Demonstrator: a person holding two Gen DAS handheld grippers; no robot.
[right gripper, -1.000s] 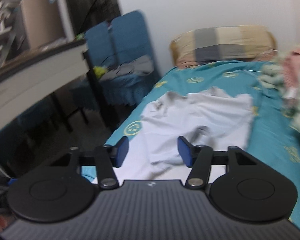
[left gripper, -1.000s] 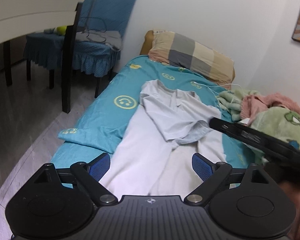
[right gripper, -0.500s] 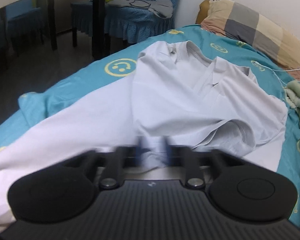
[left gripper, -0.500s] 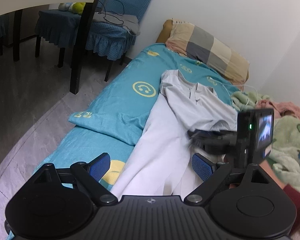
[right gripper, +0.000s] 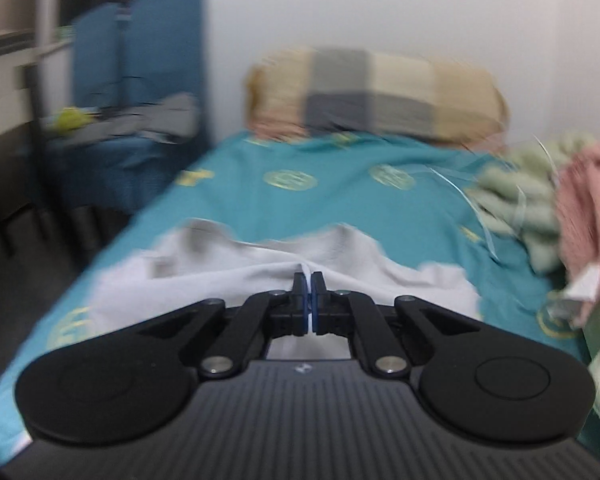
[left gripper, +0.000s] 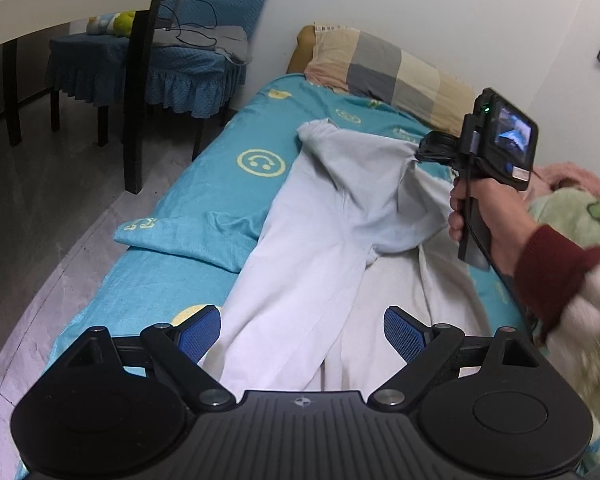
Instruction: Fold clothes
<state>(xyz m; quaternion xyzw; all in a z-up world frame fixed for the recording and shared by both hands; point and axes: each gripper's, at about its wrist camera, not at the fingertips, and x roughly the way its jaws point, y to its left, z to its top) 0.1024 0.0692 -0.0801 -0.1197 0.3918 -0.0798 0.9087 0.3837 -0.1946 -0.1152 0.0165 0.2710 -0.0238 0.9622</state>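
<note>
A pale grey shirt (left gripper: 364, 176) lies on top of a white garment (left gripper: 300, 264) on the teal bed (left gripper: 220, 184). My right gripper (right gripper: 309, 280) is shut on a fold of the grey shirt (right gripper: 260, 276) and holds it lifted off the bed; it also shows in the left wrist view (left gripper: 428, 152), up at the right. My left gripper (left gripper: 302, 330) is open and empty, low over the near end of the white garment.
A checked pillow (left gripper: 388, 76) lies at the head of the bed by the wall. Pink and green blankets (left gripper: 572, 200) are piled on the right. Blue-covered chairs (left gripper: 160, 64) and a white table (left gripper: 60, 4) stand at the left, beside the floor.
My right gripper came down onto the grey shirt, shut on it, and lifted it up and to the right. My left gripper stayed open and shifted closer over the white garment.
</note>
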